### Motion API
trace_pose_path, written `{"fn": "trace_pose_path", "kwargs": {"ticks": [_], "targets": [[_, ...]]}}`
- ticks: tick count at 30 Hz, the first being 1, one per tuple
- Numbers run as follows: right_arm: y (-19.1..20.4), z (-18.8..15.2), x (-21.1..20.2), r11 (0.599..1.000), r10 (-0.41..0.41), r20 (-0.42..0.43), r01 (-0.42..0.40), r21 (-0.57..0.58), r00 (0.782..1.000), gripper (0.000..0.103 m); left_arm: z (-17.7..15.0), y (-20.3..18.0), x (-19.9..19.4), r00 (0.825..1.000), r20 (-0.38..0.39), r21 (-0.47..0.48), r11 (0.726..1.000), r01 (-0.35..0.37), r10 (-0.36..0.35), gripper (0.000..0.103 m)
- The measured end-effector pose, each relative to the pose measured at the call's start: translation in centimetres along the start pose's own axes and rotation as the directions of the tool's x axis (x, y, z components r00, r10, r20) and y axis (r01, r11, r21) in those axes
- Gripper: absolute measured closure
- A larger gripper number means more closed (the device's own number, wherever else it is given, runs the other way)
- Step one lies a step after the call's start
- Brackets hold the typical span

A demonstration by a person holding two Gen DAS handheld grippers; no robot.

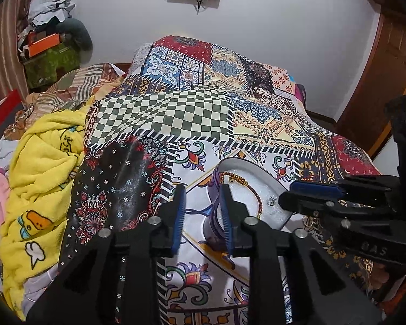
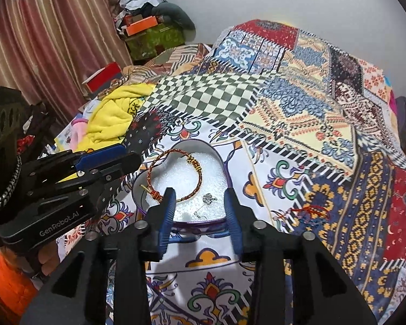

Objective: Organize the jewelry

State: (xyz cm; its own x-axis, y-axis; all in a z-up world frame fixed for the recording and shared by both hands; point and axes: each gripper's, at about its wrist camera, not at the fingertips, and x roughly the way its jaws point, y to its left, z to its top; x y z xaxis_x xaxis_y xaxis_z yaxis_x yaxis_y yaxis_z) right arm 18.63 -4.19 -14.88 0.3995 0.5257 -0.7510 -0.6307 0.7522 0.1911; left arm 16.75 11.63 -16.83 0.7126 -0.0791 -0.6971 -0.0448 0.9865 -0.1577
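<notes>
**Heart-shaped box on the bed, both jaws parted and empty**

The only clear writing is "GenRobot.AI", printed on the black body of the left gripper [image 2: 105, 159] where it shows at the left of the right wrist view. In the left wrist view the right gripper [image 1: 305, 192] carries letters that end in "AS" – the rest cannot be read. The yellow blanket [image 1: 43, 162] at the left of the bed has dark lettering and cartoon figures, too creased to read.

Left gripper: jaws a little apart, with nothing between the blue pads; in its own view they frame the left edge of the box.

The heart-shaped box [image 2: 146, 189] sits on the patchwork bedspread [image 2: 311, 124], near its front edge. It has a purple rim, a pale wall and a white foam lining. On the foam lies a braided red and gold bracelet [image 2: 173, 173] with gold beads at its far side and a knotted clasp near the left wall. Just right of the clasp lie small silver pieces [image 2: 209, 199], too fine to tell apart.

Right gripper: jaws partly open and holding nothing; seen from its own camera the pads stand either side of the front of the box. To the right, a second red cord piece [image 2: 311, 211] lies on the bedspread, apart from the box.
</notes>
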Motion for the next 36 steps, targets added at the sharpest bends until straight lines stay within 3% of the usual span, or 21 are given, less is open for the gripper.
{"fn": "trace_pose_path", "kwargs": {"ticks": [15,20,27,36], "targets": [[-5.4,-2.2,-6.7,0.980,-0.151,0.058,0.142,0.141,0.987,0.069,-0.3,-1.7,-2.6,1.000,0.005,0.033,0.999,-0.005,0.004,0.075],[-6.4,-3.6,-7.8,0.973,-0.174,0.055,0.163,0.161,0.983,0.069,-0.4,-3.8,-3.2,1.000,0.002,0.051,0.998,0.031,-0.032,0.068],[-7.7,-5.4,-8.0,0.971,-0.173,0.041,0.164,0.173,0.984,0.069,-1.4,-7.3,-2.1,0.995,-0.065,0.088,0.993,0.085,-0.079,0.068],[-9.5,-7.3,-6.7,0.973,-0.147,-0.006,0.145,0.180,0.989,0.069,-2.8,-10.3,2.0,0.975,-0.187,0.089,0.986,0.138,-0.119,0.068]]}}
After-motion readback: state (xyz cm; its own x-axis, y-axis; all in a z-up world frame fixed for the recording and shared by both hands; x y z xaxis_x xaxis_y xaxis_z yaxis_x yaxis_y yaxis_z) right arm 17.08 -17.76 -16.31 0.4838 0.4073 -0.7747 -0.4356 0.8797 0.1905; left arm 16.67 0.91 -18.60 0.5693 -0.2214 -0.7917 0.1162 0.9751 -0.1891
